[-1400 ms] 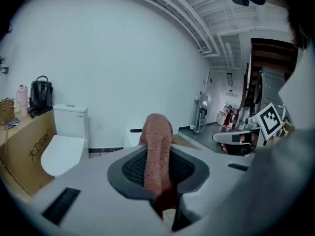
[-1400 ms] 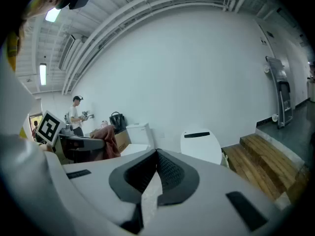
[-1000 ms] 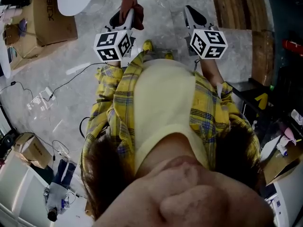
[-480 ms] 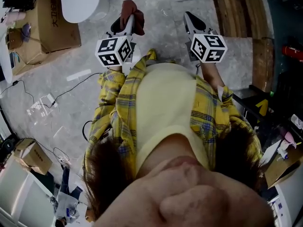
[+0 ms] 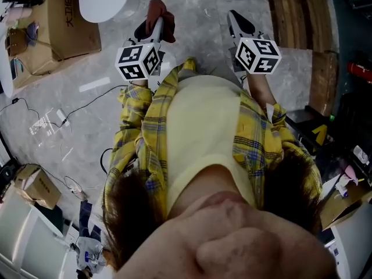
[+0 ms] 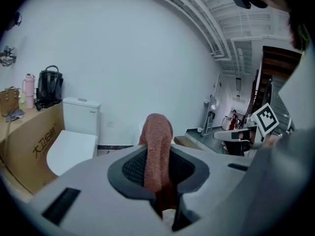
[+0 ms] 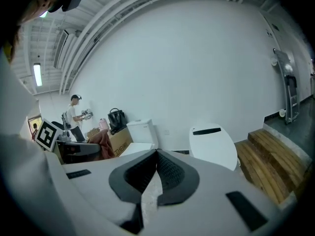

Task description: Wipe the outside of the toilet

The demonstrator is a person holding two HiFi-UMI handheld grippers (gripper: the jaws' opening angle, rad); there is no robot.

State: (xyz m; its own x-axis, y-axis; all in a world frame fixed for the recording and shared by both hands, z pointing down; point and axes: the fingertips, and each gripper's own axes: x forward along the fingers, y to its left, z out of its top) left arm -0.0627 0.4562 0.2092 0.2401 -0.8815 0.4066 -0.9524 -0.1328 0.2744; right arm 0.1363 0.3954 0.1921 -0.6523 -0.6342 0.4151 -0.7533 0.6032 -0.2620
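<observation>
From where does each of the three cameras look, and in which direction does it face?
Head view: on the person's head, facing steeply down at the floor; shows the shirt, left tongs and right tongs.
Left gripper view: on the left tongs, facing a toilet and wall; tongs shut on a cloth.
Right gripper view: on the right tongs, facing the same wall; tongs shut, empty.
Shared: both gripper views show that toilet and the cloth.

Dark printed Chinese characters run along the side of the brown cardboard box (image 6: 42,139). The first reads like "大"; the rest are too blurred to tell.
</observation>
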